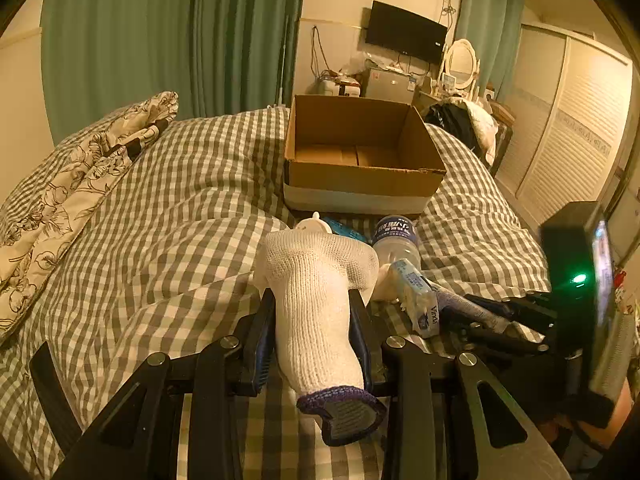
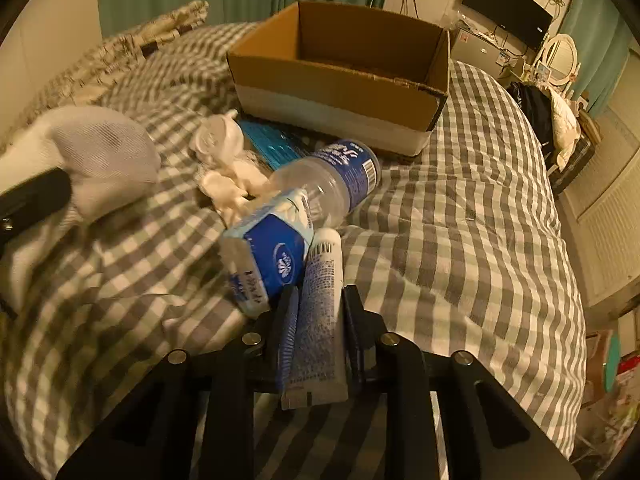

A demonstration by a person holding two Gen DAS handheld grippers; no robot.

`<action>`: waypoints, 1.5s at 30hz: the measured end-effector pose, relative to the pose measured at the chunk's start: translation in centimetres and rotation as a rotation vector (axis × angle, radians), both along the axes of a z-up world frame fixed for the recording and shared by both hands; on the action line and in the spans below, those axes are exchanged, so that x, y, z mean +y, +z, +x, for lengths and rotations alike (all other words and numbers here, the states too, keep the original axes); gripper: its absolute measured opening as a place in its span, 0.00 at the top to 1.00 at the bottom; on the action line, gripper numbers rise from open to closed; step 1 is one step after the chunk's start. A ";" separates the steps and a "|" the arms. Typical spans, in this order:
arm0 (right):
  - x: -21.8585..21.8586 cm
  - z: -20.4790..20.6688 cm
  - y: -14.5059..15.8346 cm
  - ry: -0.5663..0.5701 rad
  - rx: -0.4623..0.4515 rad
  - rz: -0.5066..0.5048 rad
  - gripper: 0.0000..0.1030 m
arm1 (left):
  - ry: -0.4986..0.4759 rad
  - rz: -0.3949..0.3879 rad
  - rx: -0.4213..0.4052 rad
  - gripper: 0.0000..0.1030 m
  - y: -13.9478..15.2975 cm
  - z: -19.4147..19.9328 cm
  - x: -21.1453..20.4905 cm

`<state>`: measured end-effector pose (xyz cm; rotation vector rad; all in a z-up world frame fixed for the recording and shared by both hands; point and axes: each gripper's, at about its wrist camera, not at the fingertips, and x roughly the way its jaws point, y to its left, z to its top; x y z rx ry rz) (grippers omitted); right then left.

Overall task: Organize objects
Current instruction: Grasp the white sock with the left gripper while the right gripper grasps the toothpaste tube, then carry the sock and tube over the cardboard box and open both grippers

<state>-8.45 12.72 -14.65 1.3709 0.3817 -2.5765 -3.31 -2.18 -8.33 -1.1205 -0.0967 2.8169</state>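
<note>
Fingers of the left gripper (image 1: 312,320) are clenched on a white knitted glove (image 1: 316,304), pinching it across the middle so the purple-edged cuff droops toward the camera and the finger end bulges out ahead. The right gripper (image 2: 318,304) is likewise clamped, on a white and blue tube (image 2: 320,312) held lengthwise between its jaws with the crimped end nearest the camera.

Just past the tube lies a blue tissue pack (image 2: 268,264), touching it on its left side, and beyond that a clear bottle (image 2: 332,184) with a blue label rests on its side. A crumpled white wad (image 2: 228,188), a small white plastic item (image 2: 218,136) and a teal packet (image 2: 272,144) sit between the bottle and the box (image 2: 340,80). All of it lies on a checked quilt (image 2: 460,220).

The box stands open farther up the bed, and what shows of its floor looks bare. Both grasps look made, so the step in hand seems to be carrying glove and tube to the box. Next, each gripper would need lifting clear of the pile, reaching forward over the near wall, and loosening only once above the opening. The limp glove may drag or snag on that wall if carried low.
</note>
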 end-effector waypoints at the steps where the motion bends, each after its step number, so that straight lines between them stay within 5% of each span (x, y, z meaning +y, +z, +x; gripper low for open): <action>1: 0.2 0.3 0.5 -0.003 0.013 -0.017 0.81 | 0.001 0.000 0.003 0.67 0.1 0.1 -0.1; 16: 1.6 2.5 11.0 0.027 0.237 -0.109 0.84 | -0.017 0.026 0.086 0.67 4.9 -0.8 0.5; 30: 1.6 -6.9 19.5 0.065 0.407 -0.138 0.85 | -0.060 -0.018 0.149 0.67 9.9 -13.7 3.3; 36: 1.4 -14.7 19.1 0.042 0.405 -0.163 0.85 | -0.058 -0.014 0.139 0.67 8.8 -20.9 4.2; 45: 1.2 -22.5 12.8 -0.002 0.343 -0.176 0.83 | -0.092 -0.014 0.063 0.66 2.8 -27.2 4.4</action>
